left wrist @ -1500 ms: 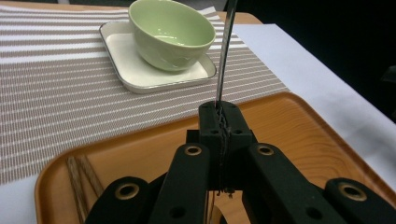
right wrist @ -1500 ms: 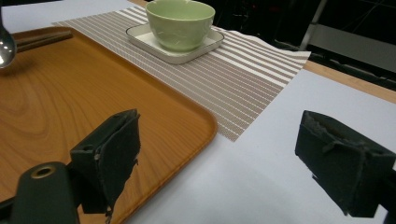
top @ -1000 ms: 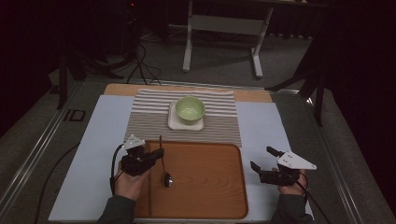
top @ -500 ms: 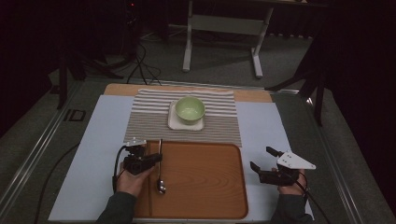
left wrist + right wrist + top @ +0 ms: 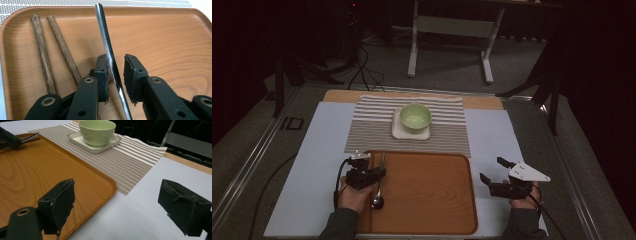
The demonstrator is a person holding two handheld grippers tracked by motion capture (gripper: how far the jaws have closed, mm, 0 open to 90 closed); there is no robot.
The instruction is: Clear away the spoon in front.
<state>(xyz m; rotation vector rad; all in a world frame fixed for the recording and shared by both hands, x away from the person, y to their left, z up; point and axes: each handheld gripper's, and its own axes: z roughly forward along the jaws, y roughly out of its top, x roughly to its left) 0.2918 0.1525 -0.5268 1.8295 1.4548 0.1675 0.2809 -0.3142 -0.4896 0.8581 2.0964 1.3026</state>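
Here the slim silver metal spoon [image 5: 110,58] lies between the left tool's [image 5: 116,75] narrowly parted jaws, touching one pad, over the wooden tray [image 5: 162,37].

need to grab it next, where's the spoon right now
In the high view the spoon lies along the wooden tray's left edge, its handle between the left gripper's jaws, beside two chopsticks.

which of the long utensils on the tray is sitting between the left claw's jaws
The metal spoon: its shiny handle runs between the left claw jaws. The two wooden chopsticks lie beside it, outside the jaws.
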